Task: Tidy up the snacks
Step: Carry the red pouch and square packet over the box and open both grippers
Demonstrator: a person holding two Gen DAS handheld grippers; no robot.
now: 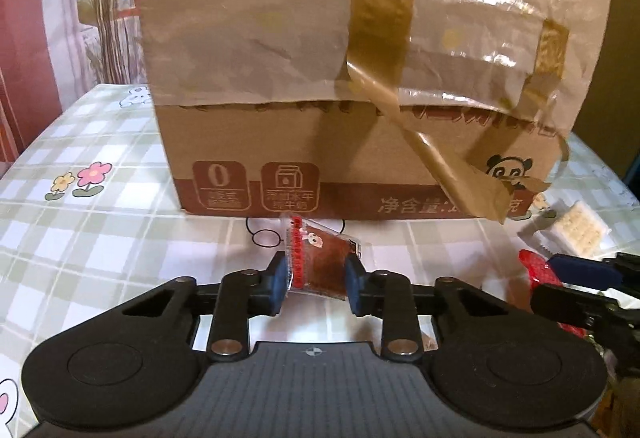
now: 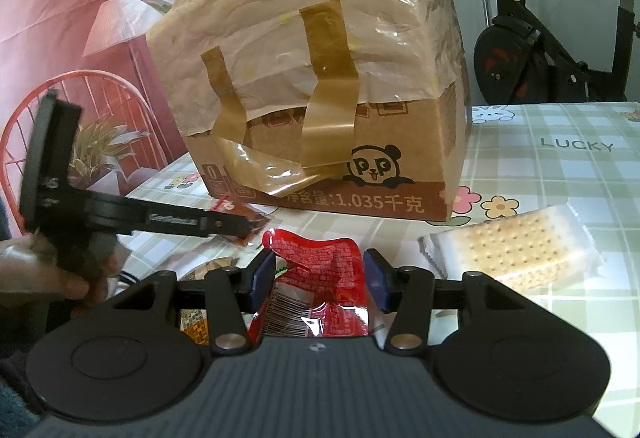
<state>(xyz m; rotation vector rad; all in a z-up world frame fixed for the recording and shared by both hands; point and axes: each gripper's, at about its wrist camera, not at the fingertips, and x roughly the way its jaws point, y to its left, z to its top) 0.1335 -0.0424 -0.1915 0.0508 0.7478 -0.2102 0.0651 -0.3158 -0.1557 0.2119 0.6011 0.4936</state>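
The left gripper [image 1: 316, 280] is clamped on a small brown packet [image 1: 320, 262] — both blue pads press its sides, jaws narrow. The packet's long axis runs forward along the fingers, its red-printed end lying to the left, its far tip reaching toward the box [image 1: 360, 158] straight ahead. It sits just off the checked cloth [image 1: 100, 238], close to the box's foot.

The right gripper [image 2: 320, 274] is closed on a red pouch [image 2: 316, 270], jaws about half apart, the crumpled foil filling the gap between the pads. The pouch stands roughly upright, its long axis rising out of the jaws, barcode end down near the gripper body.

A cracker pack [image 2: 508, 242] lies flat to the right of the right gripper, ahead of it. In the right view a hand [image 2: 44, 270] grips the left tool's handle at lower left — that tool angles down toward the cloth.
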